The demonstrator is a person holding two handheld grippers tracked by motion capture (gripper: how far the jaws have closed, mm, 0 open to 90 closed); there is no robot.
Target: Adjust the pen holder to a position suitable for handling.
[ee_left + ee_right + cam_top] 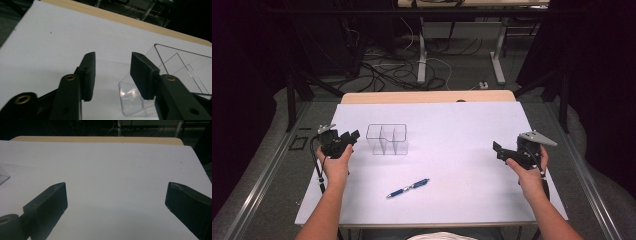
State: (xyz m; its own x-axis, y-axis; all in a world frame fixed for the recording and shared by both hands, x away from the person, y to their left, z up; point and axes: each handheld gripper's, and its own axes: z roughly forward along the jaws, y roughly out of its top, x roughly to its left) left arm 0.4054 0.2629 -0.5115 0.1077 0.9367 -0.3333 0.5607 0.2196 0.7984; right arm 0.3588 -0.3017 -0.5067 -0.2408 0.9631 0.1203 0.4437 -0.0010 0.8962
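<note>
Two grippers are held above the white table (462,130), both with jaws apart and holding nothing. The left gripper (348,138) is just beside the clear plastic organizer (387,139), the right gripper (501,150) well apart from it. A blue pen (408,188) lies on the table between the person's forearms.

No readable text, label, brand, number or sign in any view. The blue pen (408,188) near the table's front edge is too small for any barrel print to be made out (blurred anyway). The clear organizer (386,139) at left and the white table sheet (452,125) are plain, unmarked.
</note>
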